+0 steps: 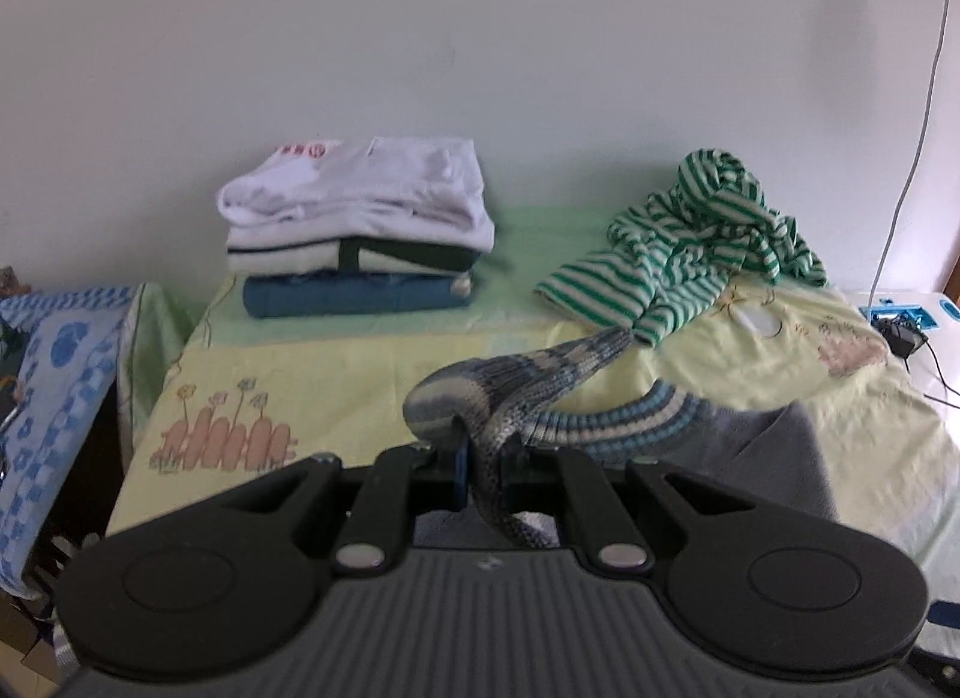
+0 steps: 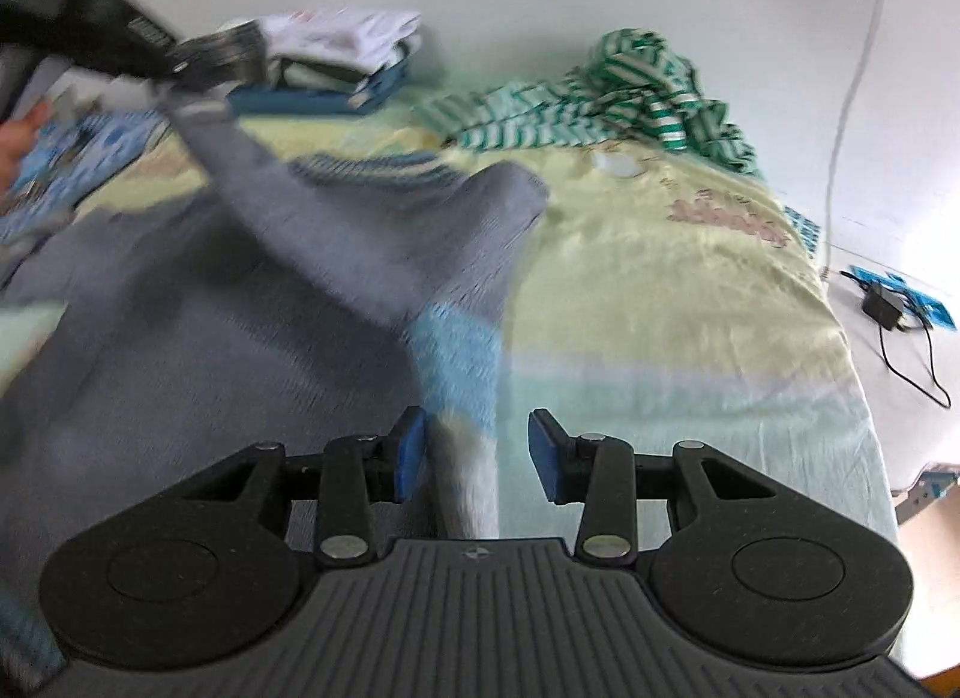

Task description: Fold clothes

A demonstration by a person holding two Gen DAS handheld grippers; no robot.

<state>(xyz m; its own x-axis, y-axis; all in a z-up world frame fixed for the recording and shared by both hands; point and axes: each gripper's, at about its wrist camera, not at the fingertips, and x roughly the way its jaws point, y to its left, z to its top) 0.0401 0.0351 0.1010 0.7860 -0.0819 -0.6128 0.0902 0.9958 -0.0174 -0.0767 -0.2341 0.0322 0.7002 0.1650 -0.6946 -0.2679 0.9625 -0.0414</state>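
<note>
Left tool [image 1: 483, 461] pinching grey sweater's sleeve [image 1: 510, 392]
right tool [image 2: 477, 455] spread, unclamped; hem could drag, messing the fold.

A plain white wall [image 1: 480, 38] backs a bed [image 1: 336, 362] under a pale yellow-green sheet; a white cable [image 1: 924, 116] hangs at right.
</note>
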